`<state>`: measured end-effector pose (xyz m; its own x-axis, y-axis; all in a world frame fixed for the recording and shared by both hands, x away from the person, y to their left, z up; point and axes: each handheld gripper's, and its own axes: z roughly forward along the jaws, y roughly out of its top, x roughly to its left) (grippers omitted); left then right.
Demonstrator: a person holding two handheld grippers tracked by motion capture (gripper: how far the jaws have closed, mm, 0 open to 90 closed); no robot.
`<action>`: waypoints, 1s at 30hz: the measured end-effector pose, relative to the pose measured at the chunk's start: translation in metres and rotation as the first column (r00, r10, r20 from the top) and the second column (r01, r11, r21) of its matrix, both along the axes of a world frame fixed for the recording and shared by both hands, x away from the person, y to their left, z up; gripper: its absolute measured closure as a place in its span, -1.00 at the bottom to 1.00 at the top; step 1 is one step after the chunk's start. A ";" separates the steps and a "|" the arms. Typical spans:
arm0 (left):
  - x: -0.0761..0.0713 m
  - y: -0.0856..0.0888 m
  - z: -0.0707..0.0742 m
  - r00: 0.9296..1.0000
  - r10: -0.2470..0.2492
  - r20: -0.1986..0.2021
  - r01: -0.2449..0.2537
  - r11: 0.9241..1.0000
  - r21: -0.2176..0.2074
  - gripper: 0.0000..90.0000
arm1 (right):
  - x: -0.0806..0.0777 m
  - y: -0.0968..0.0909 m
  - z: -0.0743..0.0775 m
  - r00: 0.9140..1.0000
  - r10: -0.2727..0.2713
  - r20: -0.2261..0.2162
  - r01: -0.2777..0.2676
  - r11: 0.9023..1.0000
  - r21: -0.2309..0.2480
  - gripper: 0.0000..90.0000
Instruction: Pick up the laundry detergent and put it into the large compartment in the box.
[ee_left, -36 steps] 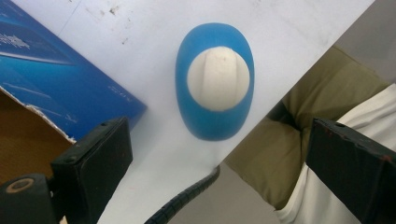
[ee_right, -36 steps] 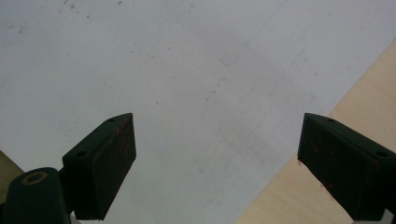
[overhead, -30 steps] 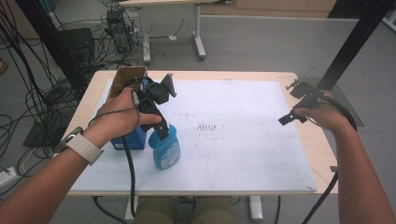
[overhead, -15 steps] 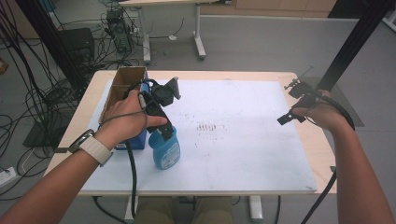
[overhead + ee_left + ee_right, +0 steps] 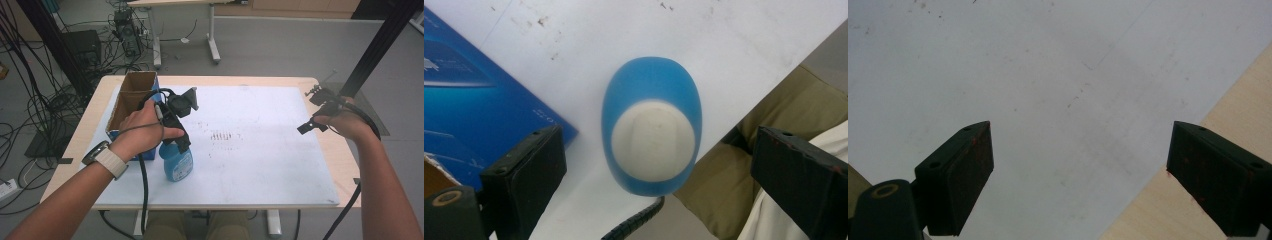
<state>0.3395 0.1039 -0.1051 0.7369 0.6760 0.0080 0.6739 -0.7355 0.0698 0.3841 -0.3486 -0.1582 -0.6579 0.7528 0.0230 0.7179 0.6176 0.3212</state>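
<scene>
A blue spray-type bottle [image 5: 177, 164] with a white top [image 5: 653, 140] stands upright on the white mat [image 5: 265, 150], just right of an open cardboard box [image 5: 131, 97] with a blue printed side [image 5: 469, 100]. My left gripper [image 5: 175, 142] hangs directly over the bottle and points down at it. In the left gripper view this gripper [image 5: 664, 145] is open, one jaw on each side of the bottle top and clear of it. My right gripper [image 5: 312, 111] hovers open over the mat's right edge, and in its own view [image 5: 1080, 145] nothing lies between the jaws.
Bare wooden table [image 5: 345, 165] borders the mat on the right [image 5: 1228, 105]. Faint dark marks [image 5: 222, 135] dot the mat's middle. The person's trousers [image 5: 744, 165] show below the near table edge. Cables and desk legs [image 5: 150, 45] lie on the floor beyond.
My left hand has shifted slightly right, bringing its gripper more squarely over the bottle. The bottle and the right gripper have stayed put.
</scene>
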 end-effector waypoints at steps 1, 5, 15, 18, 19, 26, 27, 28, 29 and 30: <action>0.000 0.000 0.000 1.000 0.002 0.002 -0.002 1.000 0.001 -0.82 | 0.000 0.000 0.000 1.000 0.001 0.001 -0.001 1.000 0.000 -0.74; 0.000 0.001 -0.001 1.000 0.010 0.006 -0.010 1.000 0.005 -0.82 | -0.001 -0.001 0.001 1.000 -0.003 0.002 0.003 1.000 0.001 -0.74; -0.001 -0.003 -0.003 1.000 0.008 0.007 -0.008 1.000 0.008 -0.82 | -0.001 0.000 0.001 1.000 0.001 0.004 -0.001 1.000 0.002 -0.74; -0.001 -0.002 -0.004 1.000 0.007 0.005 -0.007 1.000 0.003 -0.82 | -0.001 0.000 0.001 1.000 0.001 0.004 -0.001 1.000 0.002 -0.74; -0.001 -0.002 -0.004 1.000 0.009 0.005 -0.009 1.000 0.007 -0.82 | -0.001 0.000 0.000 1.000 0.000 0.004 0.000 1.000 0.002 -0.74; 0.000 -0.002 -0.004 1.000 0.010 0.004 -0.010 1.000 0.008 -0.82 | -0.001 -0.001 -0.001 1.000 -0.002 0.000 0.002 1.000 0.001 -0.74; 0.001 -0.002 -0.004 1.000 0.009 0.003 -0.009 1.000 0.007 -0.82 | -0.001 -0.001 -0.001 1.000 -0.002 0.000 0.002 1.000 0.001 -0.74; 0.001 -0.002 -0.004 1.000 0.008 0.003 -0.008 1.000 0.007 -0.82 | -0.002 -0.001 -0.001 1.000 -0.002 0.001 0.002 1.000 0.001 -0.74; 0.001 -0.002 -0.004 1.000 0.008 0.004 -0.008 1.000 0.006 -0.82 | -0.002 -0.002 -0.001 1.000 -0.003 0.001 0.003 1.000 0.001 -0.74; 0.001 -0.002 -0.004 1.000 0.007 0.003 -0.007 1.000 0.006 -0.82 | -0.002 -0.002 -0.001 1.000 -0.003 0.001 0.003 1.000 0.002 -0.74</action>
